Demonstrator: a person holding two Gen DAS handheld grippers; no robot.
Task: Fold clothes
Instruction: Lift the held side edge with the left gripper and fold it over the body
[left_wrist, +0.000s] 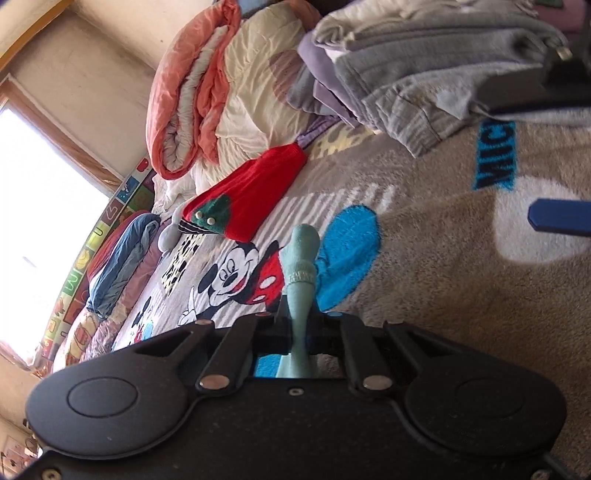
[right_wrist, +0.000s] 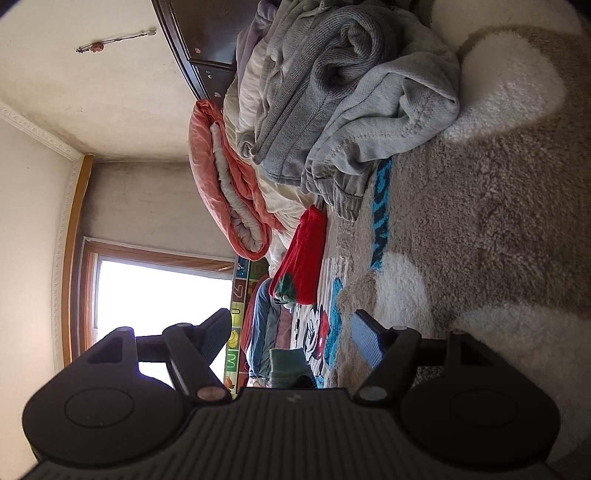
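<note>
A mint-green sock (left_wrist: 302, 254) stands up between the fingers of my left gripper (left_wrist: 300, 326), which is shut on it above the Mickey Mouse blanket (left_wrist: 443, 295). In the right wrist view the same sock (right_wrist: 286, 363) shows low down, beyond my right gripper (right_wrist: 291, 336), whose jaws stand wide open and hold nothing. One blue pad (left_wrist: 557, 220) of the right gripper shows at the right edge of the left wrist view. A heap of grey knitted clothes (left_wrist: 406, 74) (right_wrist: 351, 110) lies farther along the blanket (right_wrist: 498, 221).
A red knitted hat (left_wrist: 251, 199) (right_wrist: 303, 258) lies beyond the sock. A rolled pink quilt (left_wrist: 188, 92) (right_wrist: 225, 184) and a rolled blue garment (left_wrist: 122, 258) (right_wrist: 260, 332) sit near the wall, under a bright window (left_wrist: 37, 177) (right_wrist: 159, 295).
</note>
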